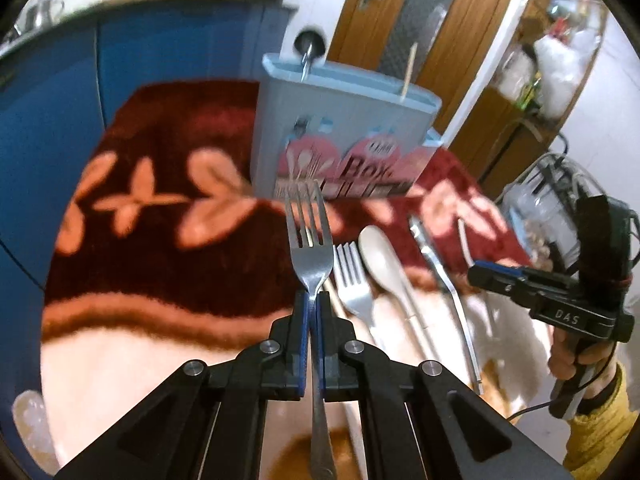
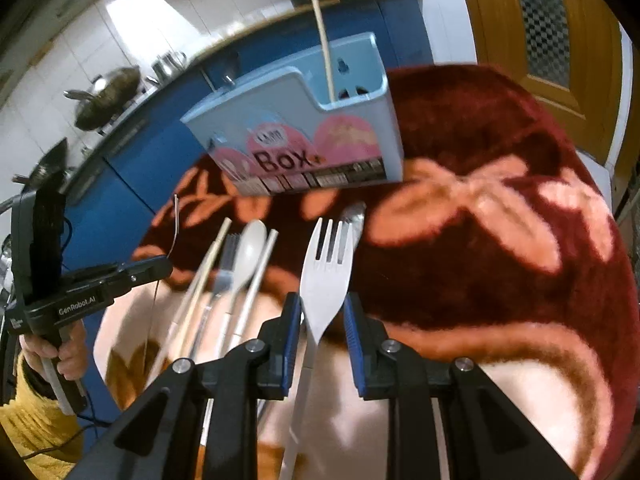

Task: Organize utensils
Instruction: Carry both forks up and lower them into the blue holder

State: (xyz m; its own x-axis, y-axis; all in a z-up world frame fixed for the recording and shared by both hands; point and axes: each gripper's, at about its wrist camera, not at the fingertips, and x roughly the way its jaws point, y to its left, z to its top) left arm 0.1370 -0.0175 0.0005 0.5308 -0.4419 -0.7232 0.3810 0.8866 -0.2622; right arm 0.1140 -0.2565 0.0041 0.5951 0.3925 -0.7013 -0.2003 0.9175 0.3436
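Note:
My left gripper (image 1: 312,300) is shut on a steel fork (image 1: 310,236), held above the cloth with its tines toward the grey-blue utensil box (image 1: 344,120). My right gripper (image 2: 320,308) is open, its jaws on either side of a white plastic fork (image 2: 326,272) that lies on the cloth. More utensils lie in a row: a second fork (image 1: 352,280), a white spoon (image 1: 380,256), a steel knife (image 1: 436,264), chopsticks (image 2: 208,272). The box (image 2: 304,128) holds one chopstick (image 2: 324,44) and a metal handle (image 1: 307,60). The left gripper also shows in the right wrist view (image 2: 136,272).
A red and peach flowered cloth (image 2: 500,208) covers the table. A blue cabinet (image 1: 140,60) with pots stands behind. A wooden door (image 2: 540,32) is at the back right. The right gripper body (image 1: 560,304) and a yellow-sleeved hand show right of the utensils.

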